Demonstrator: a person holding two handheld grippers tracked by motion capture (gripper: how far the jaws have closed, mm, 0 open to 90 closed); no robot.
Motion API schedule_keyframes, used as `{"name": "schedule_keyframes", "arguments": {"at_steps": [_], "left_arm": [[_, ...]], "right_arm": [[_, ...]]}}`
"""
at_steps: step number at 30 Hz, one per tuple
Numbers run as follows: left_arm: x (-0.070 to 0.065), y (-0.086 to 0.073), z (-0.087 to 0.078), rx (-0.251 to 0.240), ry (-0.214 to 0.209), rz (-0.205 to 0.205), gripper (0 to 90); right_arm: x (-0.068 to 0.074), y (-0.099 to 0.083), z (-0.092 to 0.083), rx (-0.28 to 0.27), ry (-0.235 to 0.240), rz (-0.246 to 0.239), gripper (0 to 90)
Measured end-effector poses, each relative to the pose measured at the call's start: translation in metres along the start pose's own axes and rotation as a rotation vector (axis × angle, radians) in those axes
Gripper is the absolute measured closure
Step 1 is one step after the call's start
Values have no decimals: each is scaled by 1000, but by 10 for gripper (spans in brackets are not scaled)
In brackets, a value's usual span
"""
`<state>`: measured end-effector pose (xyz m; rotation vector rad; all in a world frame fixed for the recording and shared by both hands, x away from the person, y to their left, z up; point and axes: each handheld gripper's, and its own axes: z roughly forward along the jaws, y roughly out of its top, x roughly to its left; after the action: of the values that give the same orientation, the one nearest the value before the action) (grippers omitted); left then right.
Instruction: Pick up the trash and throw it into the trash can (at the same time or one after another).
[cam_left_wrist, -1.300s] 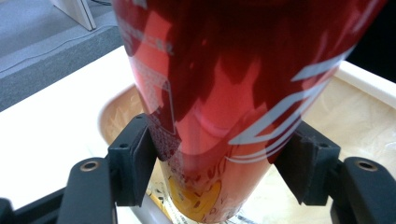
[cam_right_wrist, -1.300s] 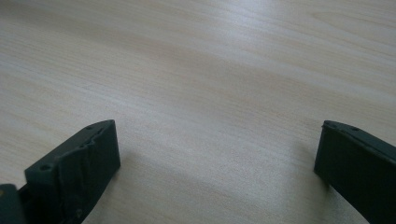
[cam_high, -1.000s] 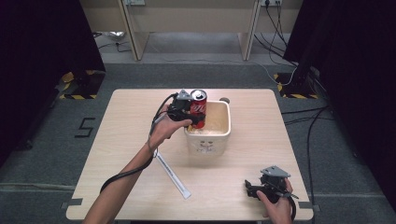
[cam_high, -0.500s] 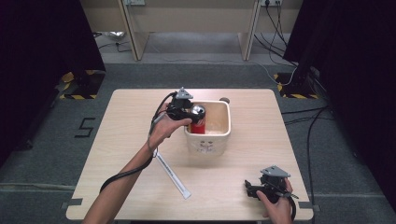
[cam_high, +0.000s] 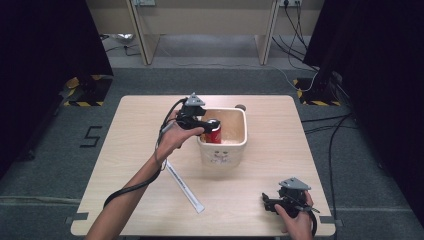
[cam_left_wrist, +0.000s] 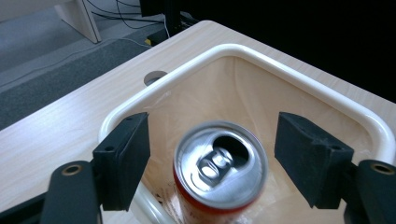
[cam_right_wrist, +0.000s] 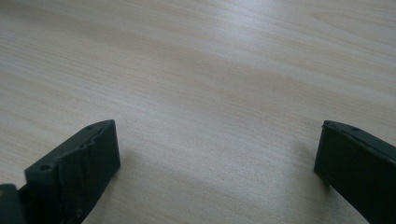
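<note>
Red can (cam_left_wrist: 219, 175) between parted left claw (cam_left_wrist: 212, 163) pads

Numeral "5" on the floor (cam_high: 91, 136)

The can (cam_left_wrist: 219, 175) looks like shiny metal, with a smooth silver top and a glossy red side. The tub (cam_left_wrist: 299, 81) looks like smooth plastic, creamy white with a soft shine. The worktop (cam_right_wrist: 201, 60) looks like pale wood with fine lines, smooth and matt. The left tool (cam_left_wrist: 212, 158) has black pads (cam_left_wrist: 123, 165) that look dull and a bit rubbery.
</note>
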<state>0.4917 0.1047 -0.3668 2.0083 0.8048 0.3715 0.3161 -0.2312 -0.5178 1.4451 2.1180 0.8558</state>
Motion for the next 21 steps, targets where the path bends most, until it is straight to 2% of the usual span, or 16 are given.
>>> {"name": "schedule_keyframes", "arguments": {"at_steps": [10,14,21], "left_arm": [[-4,2,-15,-16,-13,-16,259],[-6,0,-26,-45,-33,-23,250],[-10,-9,-49,-60,-34,-23,244]], "right_arm": [[0,0,0,0,1,1,2],[0,0,0,0,0,2,2],[0,0,0,-1,0,0,3]]}}
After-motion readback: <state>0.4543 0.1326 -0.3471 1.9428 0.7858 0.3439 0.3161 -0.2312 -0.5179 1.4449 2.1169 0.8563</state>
